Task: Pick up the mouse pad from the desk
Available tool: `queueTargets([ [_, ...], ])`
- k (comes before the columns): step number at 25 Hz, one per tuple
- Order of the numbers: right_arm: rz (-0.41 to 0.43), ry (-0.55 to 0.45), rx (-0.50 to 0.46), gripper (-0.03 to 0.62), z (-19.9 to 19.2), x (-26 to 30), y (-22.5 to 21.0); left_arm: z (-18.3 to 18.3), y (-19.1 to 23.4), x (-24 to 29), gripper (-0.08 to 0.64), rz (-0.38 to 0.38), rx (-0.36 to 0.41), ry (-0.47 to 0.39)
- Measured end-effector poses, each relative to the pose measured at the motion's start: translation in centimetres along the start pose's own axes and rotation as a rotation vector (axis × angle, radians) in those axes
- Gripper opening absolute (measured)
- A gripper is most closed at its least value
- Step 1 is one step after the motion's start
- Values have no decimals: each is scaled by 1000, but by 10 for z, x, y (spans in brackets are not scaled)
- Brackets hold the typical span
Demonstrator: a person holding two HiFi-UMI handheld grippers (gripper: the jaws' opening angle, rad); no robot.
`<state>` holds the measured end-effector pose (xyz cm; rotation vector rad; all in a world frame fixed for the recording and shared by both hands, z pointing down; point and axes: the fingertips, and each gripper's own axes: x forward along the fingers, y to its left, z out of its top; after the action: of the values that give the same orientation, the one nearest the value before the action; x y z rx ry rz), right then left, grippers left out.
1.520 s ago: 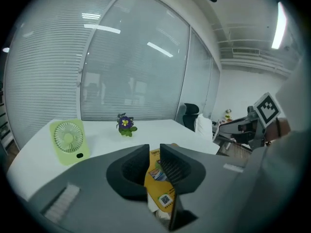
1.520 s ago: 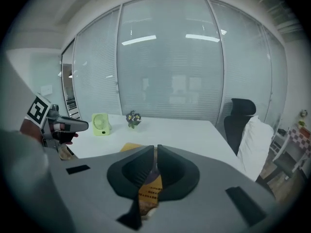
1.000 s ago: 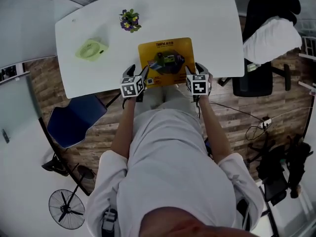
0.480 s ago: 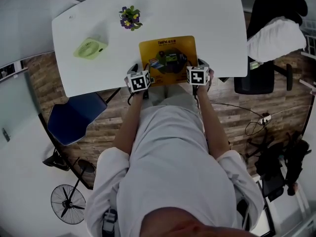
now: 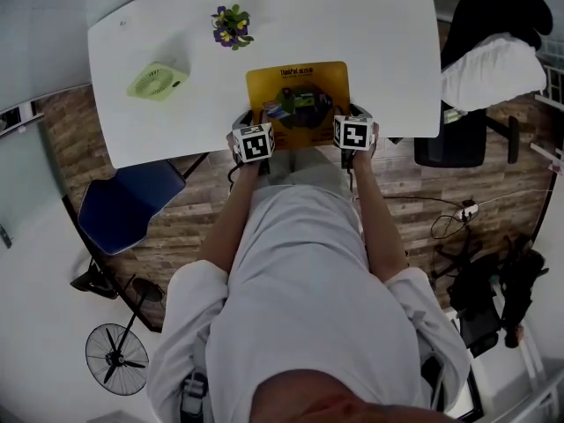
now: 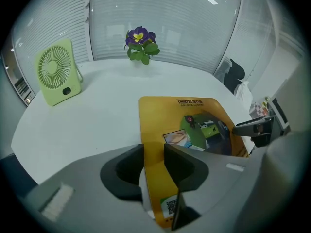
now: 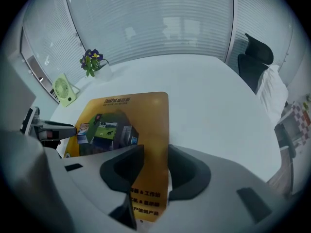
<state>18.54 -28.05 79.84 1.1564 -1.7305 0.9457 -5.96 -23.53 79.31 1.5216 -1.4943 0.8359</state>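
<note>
The yellow mouse pad [image 5: 298, 95] with a printed picture lies flat on the white desk [image 5: 370, 33], near its front edge. My left gripper [image 5: 254, 120] is down at the pad's near left corner. In the left gripper view its jaws [image 6: 154, 161] straddle the mouse pad's [image 6: 160, 120] left edge and are closing, with a gap still showing. My right gripper [image 5: 345, 113] is at the near right corner. There its jaws [image 7: 156, 166] straddle the right edge of the mouse pad [image 7: 146, 110] and are closing too, apart from it.
A green desk fan [image 5: 157, 82] stands at the desk's left and a potted purple flower [image 5: 231, 29] behind the pad. A black chair with a white cloth [image 5: 485, 69] is to the right, a blue chair [image 5: 132, 210] to the left, a floor fan [image 5: 119, 359] behind.
Both grippers have sunk onto the pad's near corners and drawn closer to its side edges. The pad has not moved.
</note>
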Motion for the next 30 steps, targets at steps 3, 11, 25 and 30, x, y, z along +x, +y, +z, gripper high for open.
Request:
queueTargets([
  [3,31,5,1,105,2,-2,4,1,2,-1,113,-16,-6,3],
  [11,142,-35,13,44,-1,-5,11,1,-3,0,38,-112,-62,10],
  [25,200,-199,7,44,23,-51,19,28,-21,-34,38,-211,-23,-129],
  [30,195,-293,-8,44,51,-81,14,61,-27,-63,38,-238,-8,-241],
])
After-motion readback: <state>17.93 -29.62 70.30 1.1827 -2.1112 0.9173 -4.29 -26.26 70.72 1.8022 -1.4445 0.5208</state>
